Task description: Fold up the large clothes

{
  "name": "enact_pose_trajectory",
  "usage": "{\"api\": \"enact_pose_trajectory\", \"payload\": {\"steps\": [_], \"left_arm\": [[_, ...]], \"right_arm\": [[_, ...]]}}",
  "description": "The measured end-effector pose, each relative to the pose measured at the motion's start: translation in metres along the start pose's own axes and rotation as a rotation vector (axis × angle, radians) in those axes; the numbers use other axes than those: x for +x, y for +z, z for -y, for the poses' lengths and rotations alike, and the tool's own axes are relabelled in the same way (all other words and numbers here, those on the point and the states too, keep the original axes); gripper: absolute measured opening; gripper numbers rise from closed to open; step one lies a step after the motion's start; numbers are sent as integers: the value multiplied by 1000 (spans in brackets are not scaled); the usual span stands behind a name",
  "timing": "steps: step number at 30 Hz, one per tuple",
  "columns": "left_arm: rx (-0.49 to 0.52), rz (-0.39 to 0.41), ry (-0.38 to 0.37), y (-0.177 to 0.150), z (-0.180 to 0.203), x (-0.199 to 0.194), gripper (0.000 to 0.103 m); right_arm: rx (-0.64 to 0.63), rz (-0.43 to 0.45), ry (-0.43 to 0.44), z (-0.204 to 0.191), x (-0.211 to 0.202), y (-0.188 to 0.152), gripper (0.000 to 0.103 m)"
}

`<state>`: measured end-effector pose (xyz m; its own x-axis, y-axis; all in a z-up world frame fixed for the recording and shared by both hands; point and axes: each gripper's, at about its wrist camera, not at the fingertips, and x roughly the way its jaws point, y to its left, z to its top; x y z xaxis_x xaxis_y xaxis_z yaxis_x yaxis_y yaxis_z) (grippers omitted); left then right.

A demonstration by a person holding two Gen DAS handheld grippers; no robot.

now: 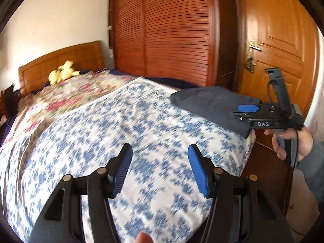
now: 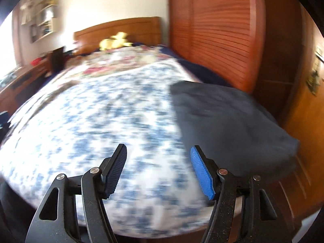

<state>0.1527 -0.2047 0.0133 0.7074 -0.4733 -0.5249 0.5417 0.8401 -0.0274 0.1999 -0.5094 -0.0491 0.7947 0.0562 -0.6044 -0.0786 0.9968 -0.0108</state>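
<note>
A dark grey folded garment (image 1: 210,101) lies on the right-hand corner of the bed, on the blue-and-white patterned sheet (image 1: 121,125). My left gripper (image 1: 160,151) hangs open over the bare sheet, with nothing between its blue pads. A hand holds my right gripper (image 1: 243,113) at the garment's near edge in the left wrist view. In the right wrist view that gripper (image 2: 159,149) is open and empty above the sheet (image 2: 97,121). The garment (image 2: 222,117) lies just past its right finger. Both views are blurred.
A floral quilt (image 1: 66,97) and a yellow plush toy (image 1: 62,74) lie near the wooden headboard (image 1: 66,60). A louvred wardrobe (image 1: 174,30) and a wooden door (image 1: 283,46) stand right of the bed. A desk (image 2: 26,79) stands along the bed's left side.
</note>
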Motion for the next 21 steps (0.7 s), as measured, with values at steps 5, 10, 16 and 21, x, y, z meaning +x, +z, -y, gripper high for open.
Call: {"api": "enact_pose_trajectory", "payload": {"steps": [5,10,16,21], "left_arm": [[-70,-26,84,-28,-26,-24,56],[-127,-30,155,-52,-49,-50,56],[-185,-26,242,-77,-77,-77,57],[-253,-11,309,-95,-100,-104,57]], "right_arm": [[-47,27,118,-81,-1,0,84],[-85,30,169,-139,-1,-9,86],[-92,27,226,-188,-5,-24,86],[-110,40,275,-226,-11,-28,86]]}}
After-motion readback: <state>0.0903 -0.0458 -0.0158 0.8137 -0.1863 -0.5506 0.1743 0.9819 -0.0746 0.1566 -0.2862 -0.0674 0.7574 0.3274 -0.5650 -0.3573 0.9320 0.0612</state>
